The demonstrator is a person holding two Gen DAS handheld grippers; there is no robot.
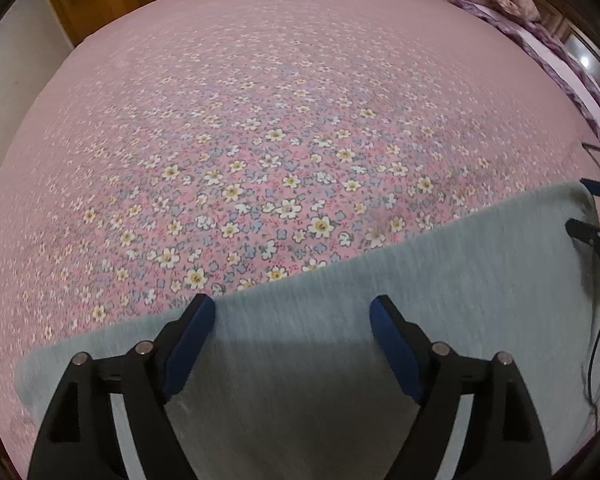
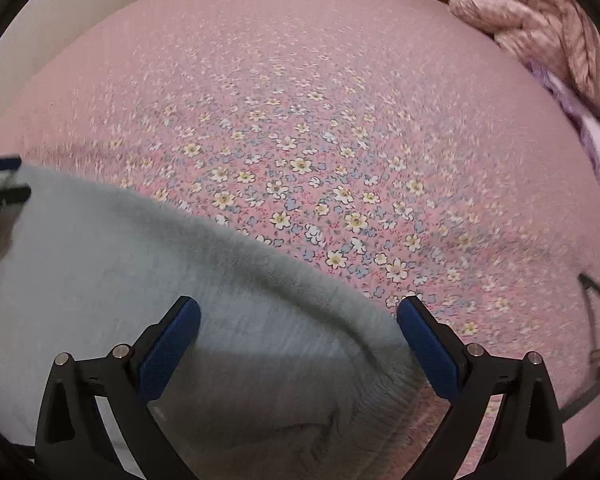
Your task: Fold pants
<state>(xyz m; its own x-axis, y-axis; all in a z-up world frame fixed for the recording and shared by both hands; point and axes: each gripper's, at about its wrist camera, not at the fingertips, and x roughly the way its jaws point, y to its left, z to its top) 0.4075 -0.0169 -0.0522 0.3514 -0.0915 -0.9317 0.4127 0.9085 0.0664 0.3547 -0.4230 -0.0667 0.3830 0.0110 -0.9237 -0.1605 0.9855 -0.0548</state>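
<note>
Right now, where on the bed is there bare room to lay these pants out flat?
The flowered sheet lies bare from the grey pants' far edge to the wooden furniture. It is crowded far right, by the pink blanket, and near, where the open left gripper and right gripper hover.

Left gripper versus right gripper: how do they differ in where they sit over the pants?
The left gripper sits over flat fabric along the pants long edge. The right gripper straddles a rumpled end, its right finger over the floral bedsheet. Both are open, holding nothing.

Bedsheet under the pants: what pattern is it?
Pink floral bedsheet, small white and blue flowers; clearest in left wrist view.
</note>
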